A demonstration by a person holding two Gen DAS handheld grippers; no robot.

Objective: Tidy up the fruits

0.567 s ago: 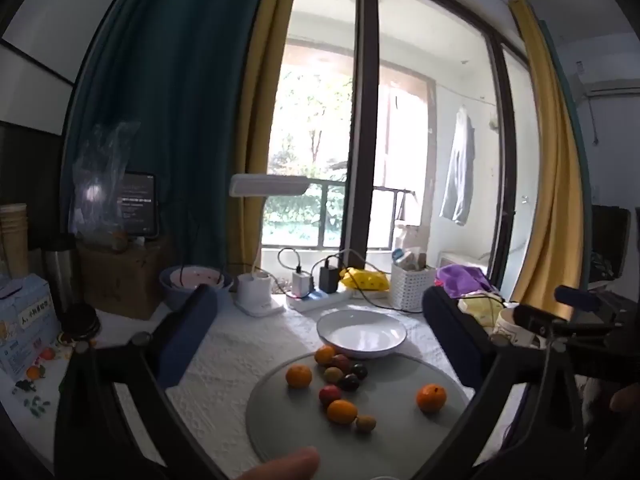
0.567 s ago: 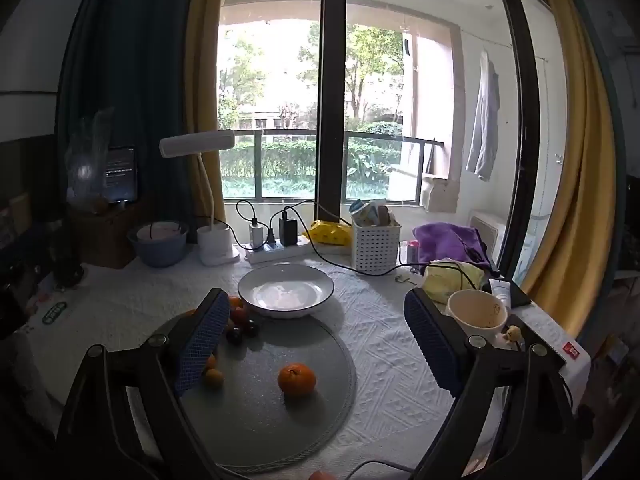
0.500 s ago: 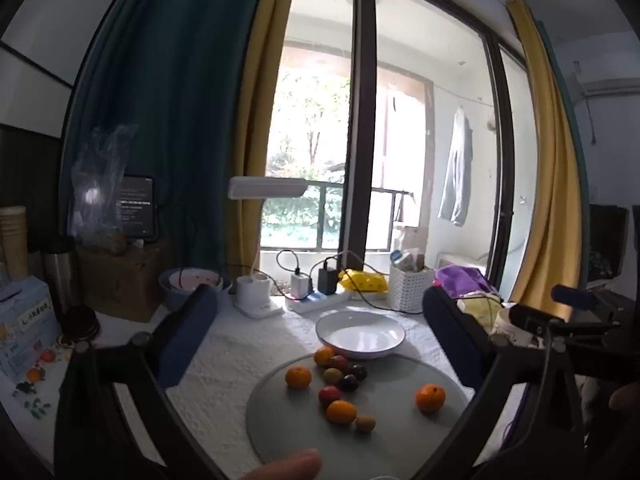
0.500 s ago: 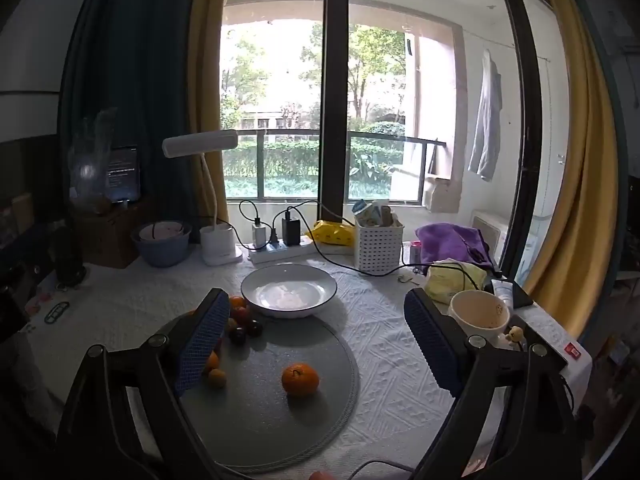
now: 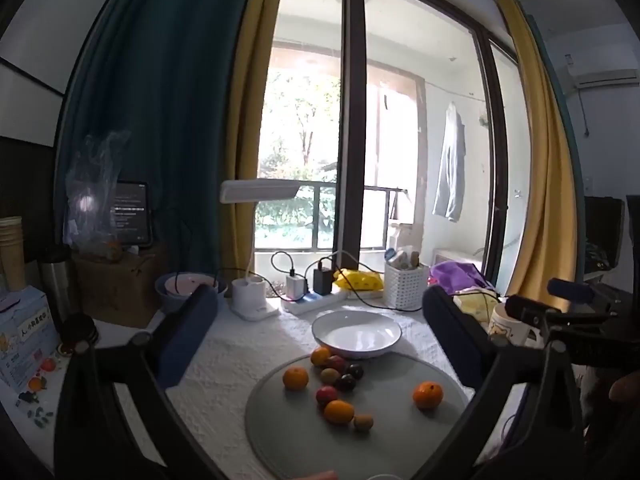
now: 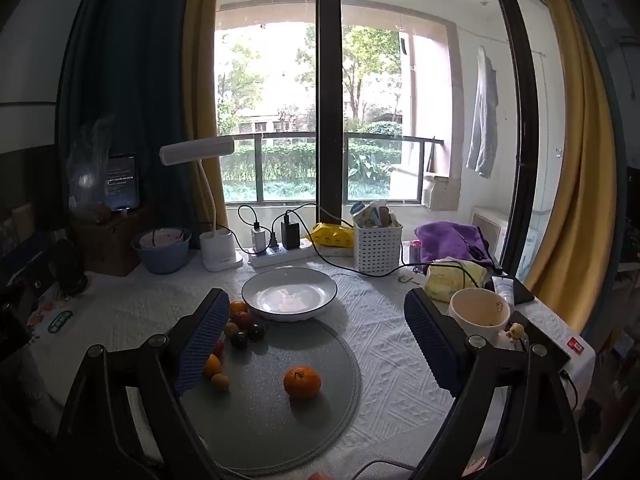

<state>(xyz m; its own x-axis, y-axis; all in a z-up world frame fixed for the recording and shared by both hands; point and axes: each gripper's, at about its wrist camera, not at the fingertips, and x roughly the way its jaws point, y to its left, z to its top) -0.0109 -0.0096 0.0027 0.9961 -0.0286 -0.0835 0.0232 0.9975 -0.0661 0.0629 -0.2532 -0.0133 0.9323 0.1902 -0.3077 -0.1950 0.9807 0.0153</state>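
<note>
both cameras have risen slightly; nothing on the table has moved. left gripper [image 5: 320, 334] wide, holding nothing. cluster of small fruits [image 5: 334, 376] lies on grey round mat [image 5: 400, 444], lone orange [image 6: 302, 380] apart to its right. white plate [image 6: 289, 294] touches mat's far edge. right gripper [image 6: 316, 334] wide, holding nothing.

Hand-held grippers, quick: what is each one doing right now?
Left hand-held gripper: open, holding nothing.
Right hand-held gripper: open, holding nothing.
</note>
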